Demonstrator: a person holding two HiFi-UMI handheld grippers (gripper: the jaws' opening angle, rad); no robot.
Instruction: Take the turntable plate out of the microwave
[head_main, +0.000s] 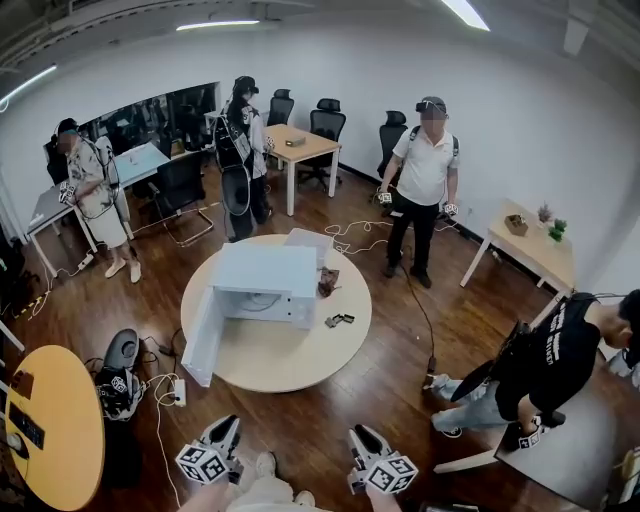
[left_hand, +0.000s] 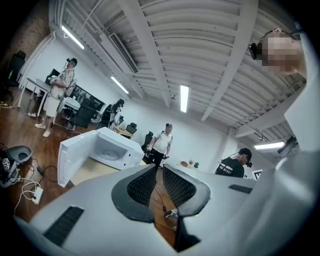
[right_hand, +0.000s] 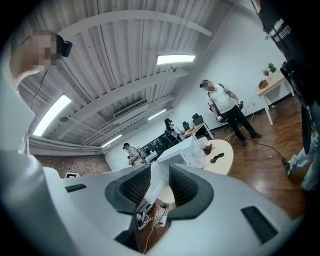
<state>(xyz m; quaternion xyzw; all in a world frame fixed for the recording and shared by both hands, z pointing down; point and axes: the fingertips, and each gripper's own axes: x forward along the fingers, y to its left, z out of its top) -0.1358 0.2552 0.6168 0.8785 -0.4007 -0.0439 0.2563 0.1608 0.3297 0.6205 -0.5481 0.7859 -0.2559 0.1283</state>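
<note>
A white microwave (head_main: 265, 272) stands on the round pale table (head_main: 300, 365), its door (head_main: 203, 335) swung wide open to the left. The left gripper view looks into the cavity, where the glass turntable plate (left_hand: 106, 154) lies flat on the floor of the microwave (left_hand: 117, 145). Both grippers are held low near my body, well short of the table. My left gripper (head_main: 228, 428) (left_hand: 158, 168) keeps only a narrow gap between its jaws, with nothing in it. Wider apart and also empty are the jaws of my right gripper (head_main: 358, 436) (right_hand: 160, 167), which point toward the microwave (right_hand: 187, 147).
A small black object (head_main: 340, 320) and a brown item (head_main: 328, 282) lie on the table right of the microwave. Cables and a power strip (head_main: 170, 392) trail over the wood floor at the left. A yellow round table (head_main: 50, 430) is at my left; several people stand or crouch around.
</note>
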